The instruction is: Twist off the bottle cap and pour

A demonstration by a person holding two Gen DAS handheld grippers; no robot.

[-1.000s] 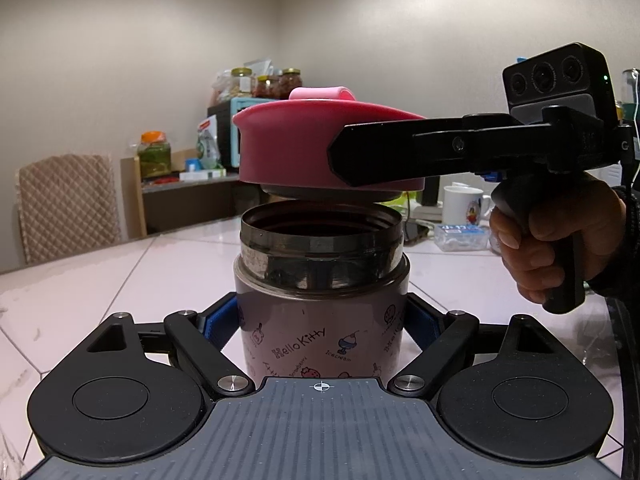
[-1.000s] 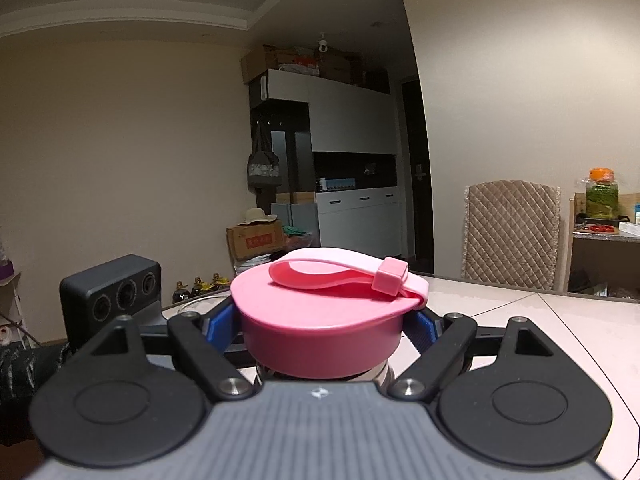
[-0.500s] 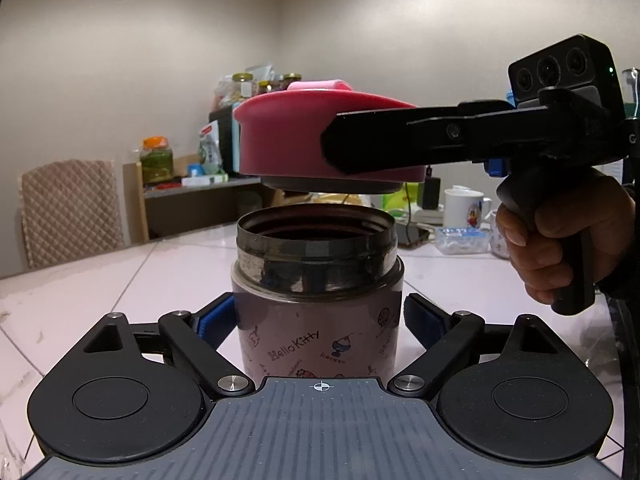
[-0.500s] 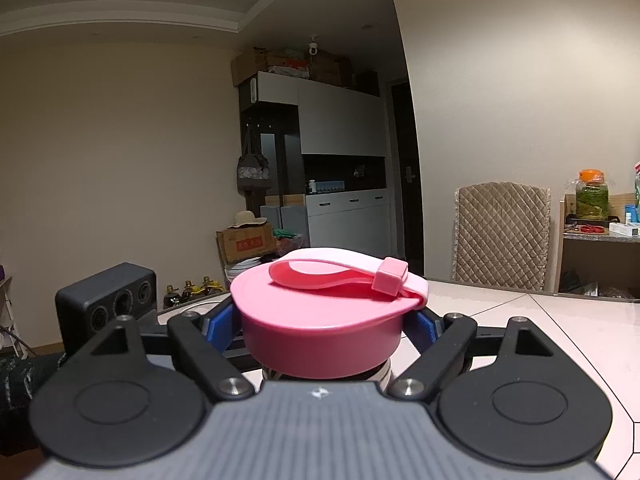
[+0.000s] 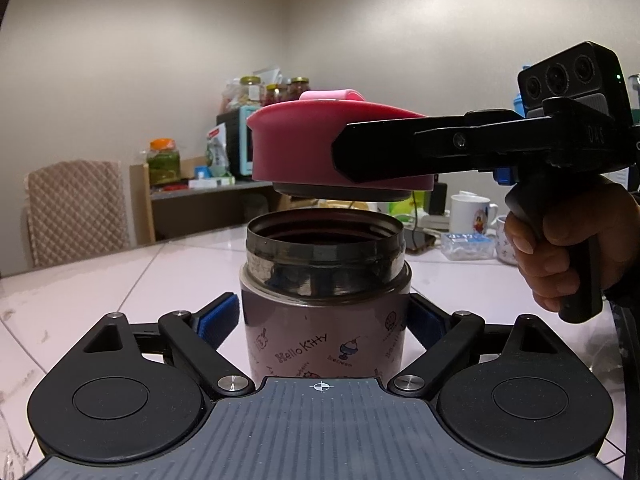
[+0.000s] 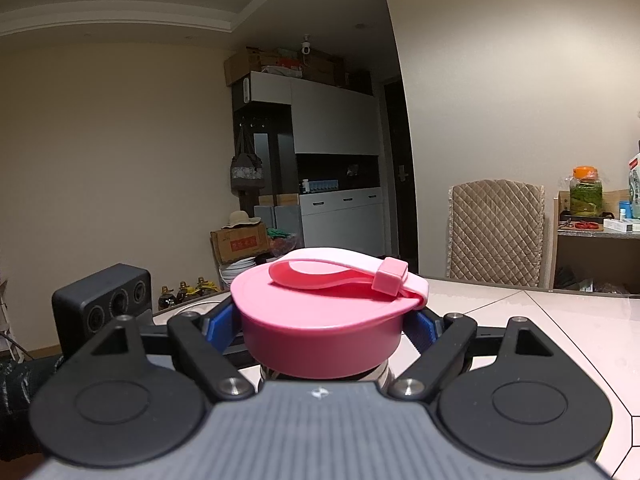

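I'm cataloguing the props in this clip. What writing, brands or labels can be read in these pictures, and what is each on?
"Hello Kitty": printed on the pink bottle.
"Icecream": small print under a sundae drawing on the same bottle, only just legible.
Other small print on the bottle: too small to read.
Red characters on the cardboard box: blurred.
Picture on the white mug: no readable text.
Pink cap: no writing.

Low centre of the frame: pink cap (image 6: 320, 332) clamped between the blue pads (image 6: 219, 325) of the right gripper (image 6: 322, 330), strap looped flat across the top. Lower left: black camera block (image 6: 102, 300) of the other gripper. Right: pale table (image 6: 560, 332), quilted chair (image 6: 496, 232), jar (image 6: 586, 192) with orange lid on a shelf. Centre background: white cabinet (image 6: 336, 120), cardboard box (image 6: 240, 245).
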